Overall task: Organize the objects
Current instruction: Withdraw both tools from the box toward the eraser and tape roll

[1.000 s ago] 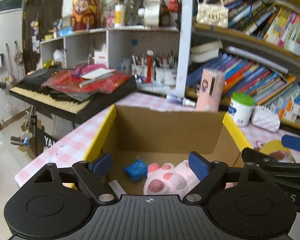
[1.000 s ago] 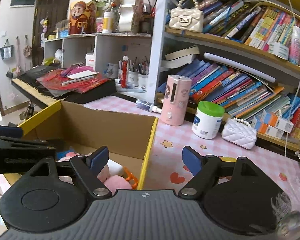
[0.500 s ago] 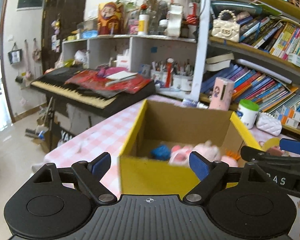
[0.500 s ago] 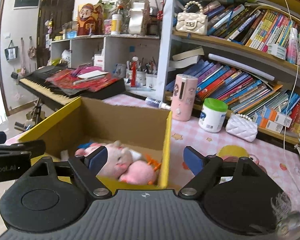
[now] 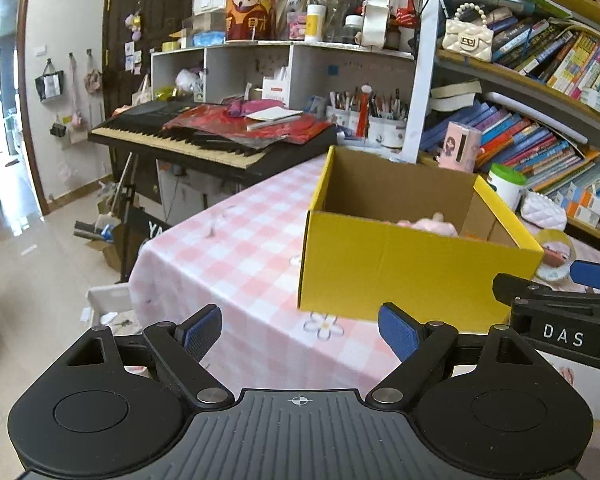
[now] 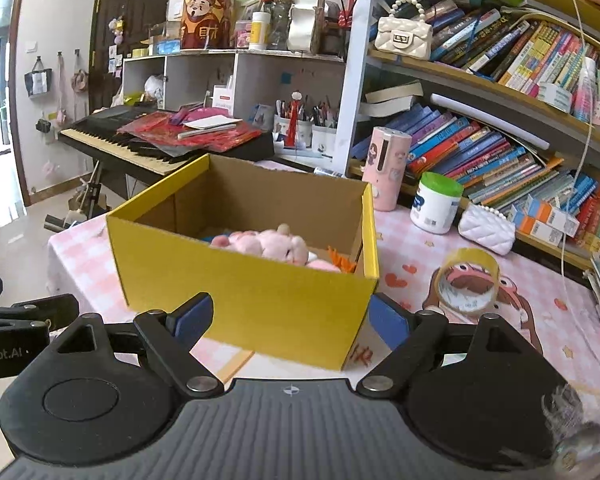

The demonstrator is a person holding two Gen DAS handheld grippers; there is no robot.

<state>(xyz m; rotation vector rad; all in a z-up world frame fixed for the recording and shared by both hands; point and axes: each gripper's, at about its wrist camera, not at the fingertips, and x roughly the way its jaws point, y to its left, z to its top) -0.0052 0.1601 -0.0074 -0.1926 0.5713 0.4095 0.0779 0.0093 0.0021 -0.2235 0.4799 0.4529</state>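
Observation:
A yellow cardboard box [image 5: 412, 272] [image 6: 252, 292] stands open on the pink checked tablecloth [image 5: 236, 248]. Inside lie a pink plush toy [image 6: 268, 244] [image 5: 428, 224] and something orange [image 6: 342, 262]. My left gripper [image 5: 300, 328] is open and empty, just short of the box's near left corner. My right gripper [image 6: 290, 320] faces the box's near wall. Its jaws are opening, and its pads press on nothing. Each gripper shows at the edge of the other's view: the right gripper [image 5: 560, 312] and the left gripper [image 6: 16, 320].
A roll of tape [image 6: 470, 280] stands right of the box. Behind it are a pink bottle [image 6: 386, 168], a green-lidded white jar [image 6: 436, 204], a white purse [image 6: 486, 228] and bookshelves [image 6: 500, 152]. A keyboard [image 5: 204, 140] lies back left. The table's left edge [image 5: 140, 252] drops to the floor.
Both grippers have drawn back from over the box. Its yellow outer wall now faces them and the toys inside are mostly hidden behind the rim.

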